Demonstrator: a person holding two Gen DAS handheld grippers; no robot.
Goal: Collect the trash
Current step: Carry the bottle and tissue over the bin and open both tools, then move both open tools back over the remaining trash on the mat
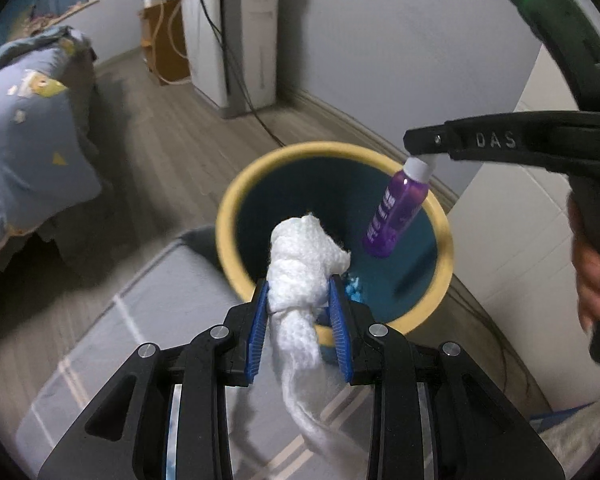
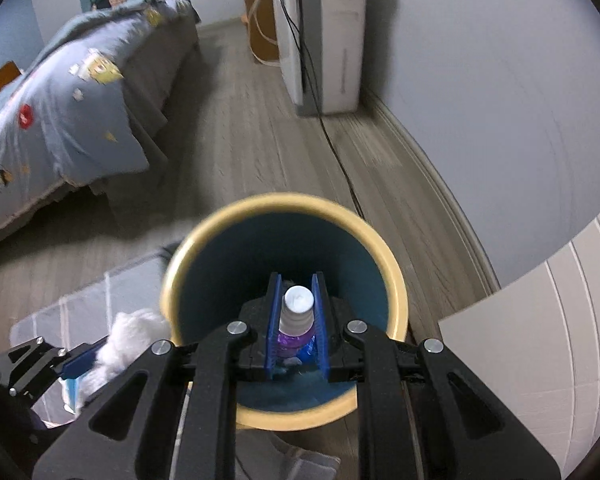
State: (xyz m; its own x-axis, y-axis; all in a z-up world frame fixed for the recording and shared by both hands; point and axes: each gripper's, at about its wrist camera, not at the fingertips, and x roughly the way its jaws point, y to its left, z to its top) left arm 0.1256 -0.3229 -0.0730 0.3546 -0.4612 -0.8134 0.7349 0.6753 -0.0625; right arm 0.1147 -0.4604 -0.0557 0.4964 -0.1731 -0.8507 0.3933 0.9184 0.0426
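Two pieces of trash hang over one bin [image 1: 236, 216], and we hold both. Our left tongs [image 1: 300, 312] are closed on a white wad [image 1: 304, 256] of knitted or gauzy cloth, the blue pads [image 1: 260, 316] pressing its middle while a long tail trails back under the tongs. The wad sits above the bin's near rim, not yet clearly over the opening. Our right tongs [image 2: 298, 316] are clamped on a small purple bottle [image 1: 396, 212] just below its white cap [image 2: 299, 299]; seen from the left wrist, the bottle dangles, tilted, over the blue inside of the bin. The bin stands on a wood floor [image 1: 172, 152] beside a grey mat [image 1: 112, 344], with a bed [image 2: 72, 96] off to the left and a white appliance [image 2: 332, 40] against the wall. We judge the wad to be very light, soft and squashy, so a grip across its thick middle suits it, though fibres may cling to the ribbed pads and the tail could catch on the rim. We judge the bottle to be stiff, smooth plastic, light if empty, which we cannot tell. The neck gives a narrow, ridged place to pinch, but held there the body swings freely. Some small blue scraps [image 1: 354, 288] seem to lie inside already; what they are is unclear.
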